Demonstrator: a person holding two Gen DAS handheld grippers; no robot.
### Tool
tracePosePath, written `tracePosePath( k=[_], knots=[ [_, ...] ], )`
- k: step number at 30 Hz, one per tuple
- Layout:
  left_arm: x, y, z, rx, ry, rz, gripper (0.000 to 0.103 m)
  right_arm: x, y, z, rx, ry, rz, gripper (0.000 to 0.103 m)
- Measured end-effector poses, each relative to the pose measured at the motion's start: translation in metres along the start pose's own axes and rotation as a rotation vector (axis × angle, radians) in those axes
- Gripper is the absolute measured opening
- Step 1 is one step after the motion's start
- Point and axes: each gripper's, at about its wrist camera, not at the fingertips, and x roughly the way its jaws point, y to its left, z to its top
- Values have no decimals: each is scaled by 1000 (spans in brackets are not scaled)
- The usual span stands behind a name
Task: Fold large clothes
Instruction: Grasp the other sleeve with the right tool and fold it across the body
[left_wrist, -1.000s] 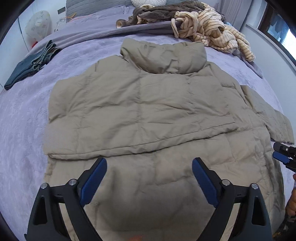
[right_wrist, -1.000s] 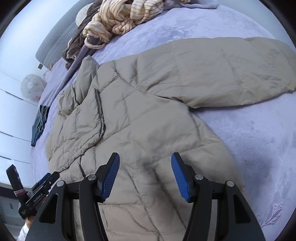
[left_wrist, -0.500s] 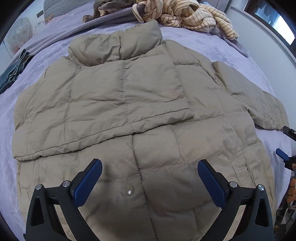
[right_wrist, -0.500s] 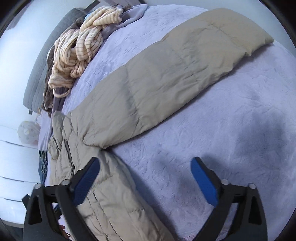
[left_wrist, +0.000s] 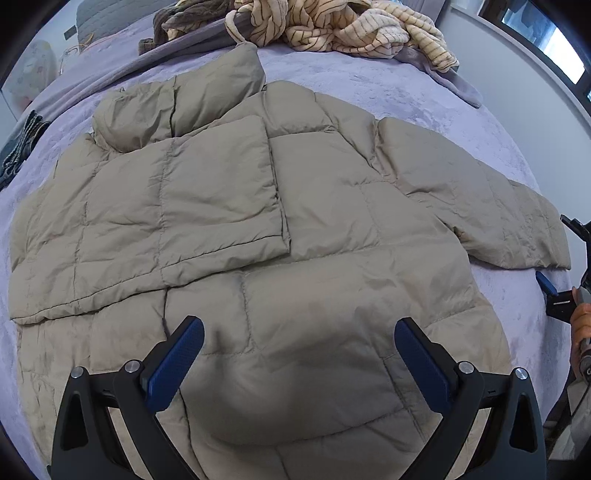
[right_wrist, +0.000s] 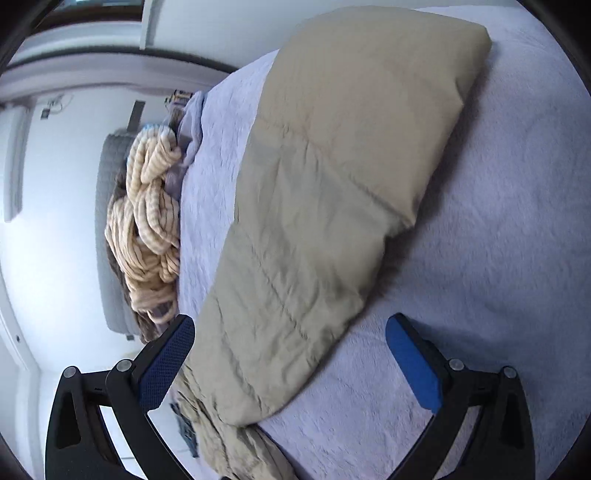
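Note:
A tan puffer jacket (left_wrist: 295, 229) lies flat on the lilac bed (left_wrist: 424, 96), collar away from me. Its left sleeve (left_wrist: 177, 218) is folded across the body. Its right sleeve (left_wrist: 498, 218) lies stretched out to the right. My left gripper (left_wrist: 299, 350) is open and empty, hovering above the jacket's lower middle. My right gripper (right_wrist: 291, 354) is open and empty, over the stretched sleeve (right_wrist: 332, 192), whose cuff points away. It also shows at the right edge of the left wrist view (left_wrist: 554, 288), by the cuff.
A striped cream garment (left_wrist: 351, 26) and brown clothes (left_wrist: 177, 22) are piled at the bed's far end. Dark jeans (left_wrist: 18, 144) lie at the left edge. A window sill and wall (left_wrist: 535, 62) run along the right of the bed.
My left gripper has moved right along the jacket's lower part. My right gripper has swung away from the jacket body and now looks along the outstretched sleeve. Both stay open.

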Motion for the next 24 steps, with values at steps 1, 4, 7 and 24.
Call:
tracePosePath(
  k=[1,4,7,24],
  knots=[
    [1,-3,2,-2,-3,1,103,2,-1,5,28,-10,32,103],
    [0,-6,6,-11,-16,10,103,12,-5,18,125,-21,111,103],
    [-2,-3,8,-21,-31,18,103,19,-7,23,198,-16,162,96],
    [-24,88,13,-122,-127,90,103,64,137,-31,-119,178,333,5]
  ],
)
